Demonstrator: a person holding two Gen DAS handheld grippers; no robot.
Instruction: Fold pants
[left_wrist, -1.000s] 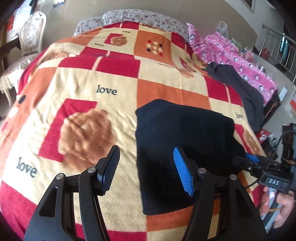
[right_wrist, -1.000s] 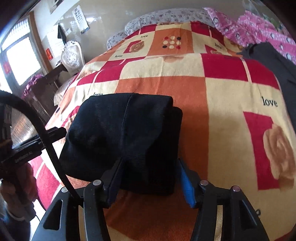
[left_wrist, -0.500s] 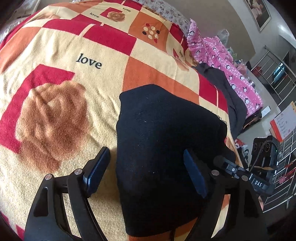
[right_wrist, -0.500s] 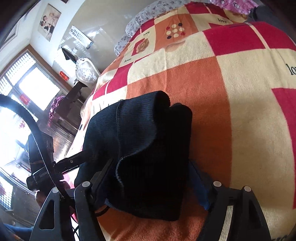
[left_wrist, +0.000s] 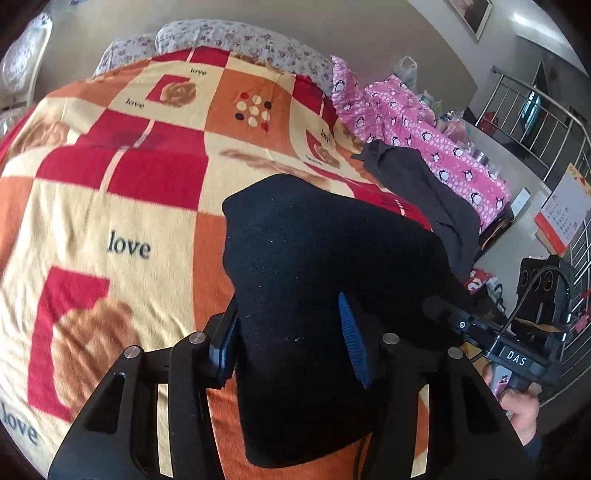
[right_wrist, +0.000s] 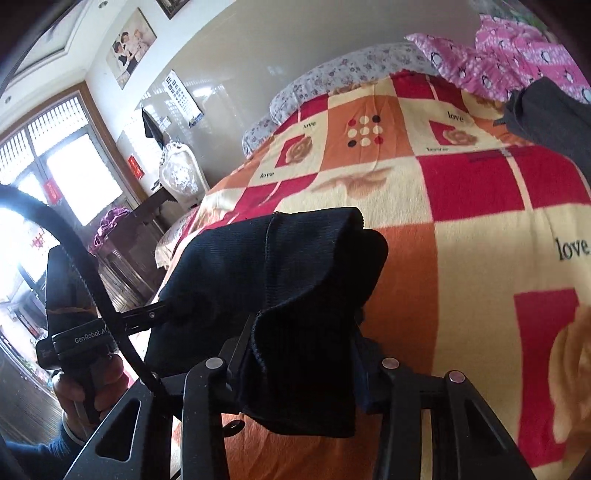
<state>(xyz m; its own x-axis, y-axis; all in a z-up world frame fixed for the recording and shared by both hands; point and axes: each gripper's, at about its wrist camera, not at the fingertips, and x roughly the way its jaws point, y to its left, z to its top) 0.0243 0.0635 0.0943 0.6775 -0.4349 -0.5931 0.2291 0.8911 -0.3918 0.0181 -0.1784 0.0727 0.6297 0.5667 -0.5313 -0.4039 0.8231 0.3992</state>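
Observation:
The black pants (left_wrist: 314, 258) are folded into a thick bundle over the checked blanket (left_wrist: 122, 206) on the bed. My left gripper (left_wrist: 288, 343) has its jaws closing on the bundle's near left end, with the fabric pinched between the pads. My right gripper (right_wrist: 303, 354) holds the near right end of the pants (right_wrist: 280, 266); its jaws are closing too, and cloth bulges out over the fingers. The bundle's near edge hangs lifted above the blanket (right_wrist: 461, 192). Each view shows the other gripper in a hand beside the bundle.
A dark grey garment (left_wrist: 424, 192) lies at the bed's right edge, beside a pink penguin-print quilt (left_wrist: 417, 118). Flowered pillows (left_wrist: 236, 37) line the head of the bed. A metal railing (left_wrist: 535, 122) stands on the right, and a white chair (right_wrist: 181, 173) on the left.
Both grippers opened wider around the ends of the pants, then closed on them. The bundle's near edge has risen off the blanket with both hands.

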